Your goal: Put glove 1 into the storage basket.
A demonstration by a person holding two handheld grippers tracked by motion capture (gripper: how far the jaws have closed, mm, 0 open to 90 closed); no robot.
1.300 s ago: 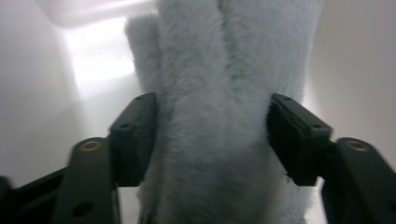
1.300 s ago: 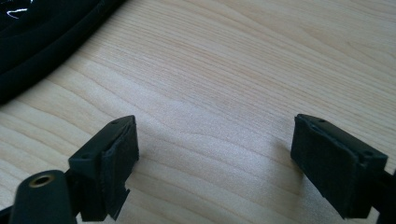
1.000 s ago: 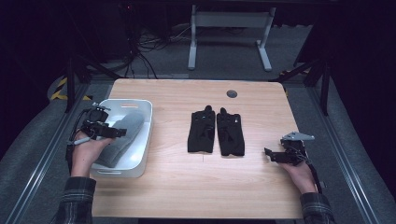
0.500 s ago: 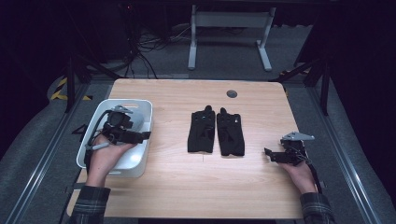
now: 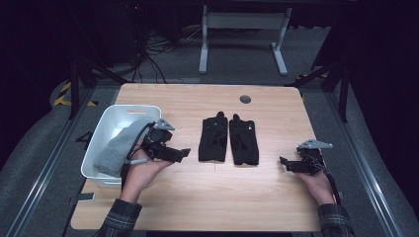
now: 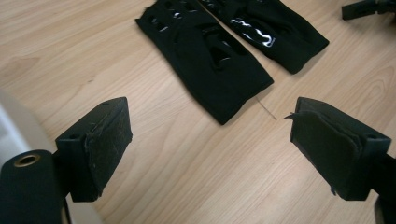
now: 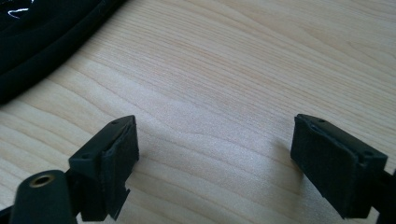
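While the left gripper (image 5: pixel 184 152) hangs released at the gloves' nine o'clock, the black gloves (image 5: pixel 228 139) lie flat mid-table (image 5: pixel 197 197). Soft and light, they should pinch best at a cuff edge. The right gripper (image 5: pixel 282 162) rests released at four o'clock.

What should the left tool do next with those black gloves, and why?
Probably ease the left tool forward and down onto the nearer black glove. Its jaws stand wide open with nothing between them, pointing at that glove, which lies flat on the table just ahead. The white bin beside it already holds a grey cloth, so the glove likely goes there.
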